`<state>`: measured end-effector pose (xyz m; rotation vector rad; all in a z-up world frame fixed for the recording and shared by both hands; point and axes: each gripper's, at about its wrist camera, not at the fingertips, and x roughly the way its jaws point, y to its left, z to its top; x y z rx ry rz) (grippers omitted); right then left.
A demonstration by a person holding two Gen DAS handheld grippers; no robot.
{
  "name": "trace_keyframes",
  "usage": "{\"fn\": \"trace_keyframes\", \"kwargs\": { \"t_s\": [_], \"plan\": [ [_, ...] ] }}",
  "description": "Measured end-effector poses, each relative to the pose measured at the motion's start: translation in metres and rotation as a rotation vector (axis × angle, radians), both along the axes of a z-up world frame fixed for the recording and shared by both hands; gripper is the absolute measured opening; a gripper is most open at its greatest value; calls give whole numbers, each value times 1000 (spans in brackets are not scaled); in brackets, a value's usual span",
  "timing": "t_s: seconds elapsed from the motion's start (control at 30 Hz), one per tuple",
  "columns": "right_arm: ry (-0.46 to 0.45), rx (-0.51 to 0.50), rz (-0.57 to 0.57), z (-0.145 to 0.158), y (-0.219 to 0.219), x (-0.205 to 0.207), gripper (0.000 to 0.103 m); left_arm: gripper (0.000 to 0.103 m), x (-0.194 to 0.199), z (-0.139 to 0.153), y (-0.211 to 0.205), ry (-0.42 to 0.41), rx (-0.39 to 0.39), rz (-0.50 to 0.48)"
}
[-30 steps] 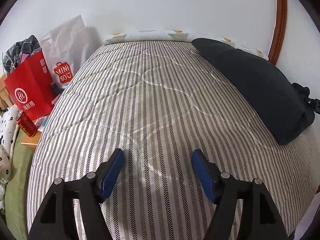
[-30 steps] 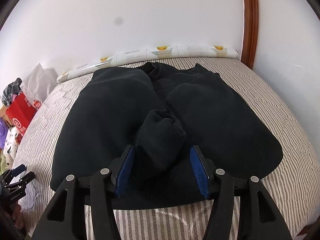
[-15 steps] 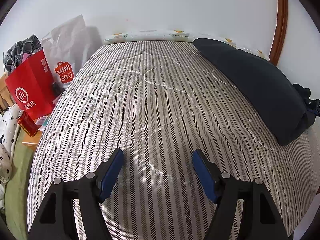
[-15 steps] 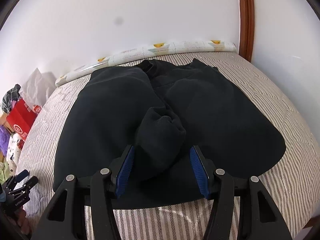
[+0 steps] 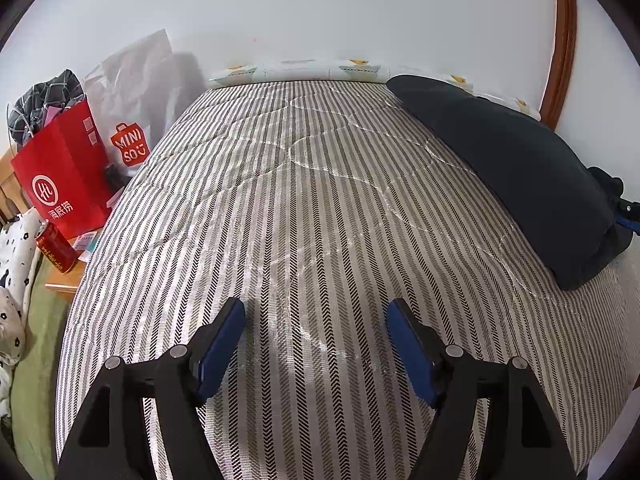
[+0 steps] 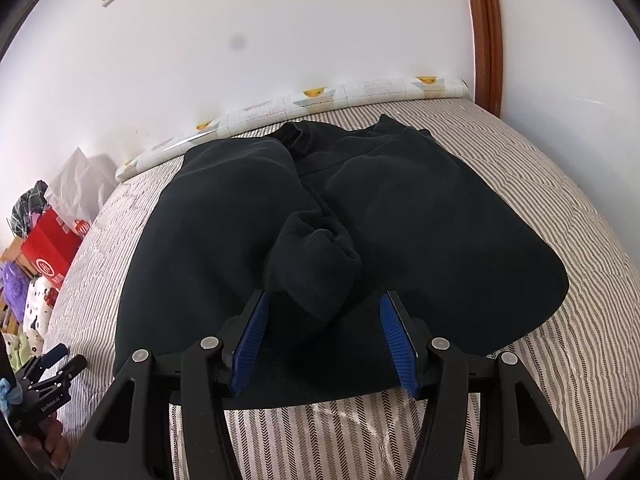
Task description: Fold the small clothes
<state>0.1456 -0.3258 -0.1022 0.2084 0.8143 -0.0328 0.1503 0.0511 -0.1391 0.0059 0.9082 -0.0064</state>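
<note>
left hand-held gripper [image 5: 316,320]: open, empty | right hand-held gripper [image 6: 324,316]: astride sweater [image 6: 224,232] cuff; contact unclear

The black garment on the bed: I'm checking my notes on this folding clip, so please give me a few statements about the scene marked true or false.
1. The black garment lies on a striped bed cover. True.
2. The right gripper is clamped shut on a red bag. False: its jaws stand apart around a bunched cuff of the garment, and the pads do not visibly press on it.
3. The left gripper has nothing between its jaws. True: only bare striped cover shows there.
4. A red can stands on the bed beside the garment. False: it stands off the bed, by the red bag.
5. The garment is white. False: it is black.
</note>
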Motion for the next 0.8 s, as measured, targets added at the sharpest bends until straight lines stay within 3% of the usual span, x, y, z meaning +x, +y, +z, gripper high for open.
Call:
{"fn": "trace_keyframes", "kwargs": {
  "t_s": [0.8],
  "plan": [
    [2, 15, -29, 5, -5, -3, 57, 72, 0, 1, 2, 3, -3, 2]
  ]
}}
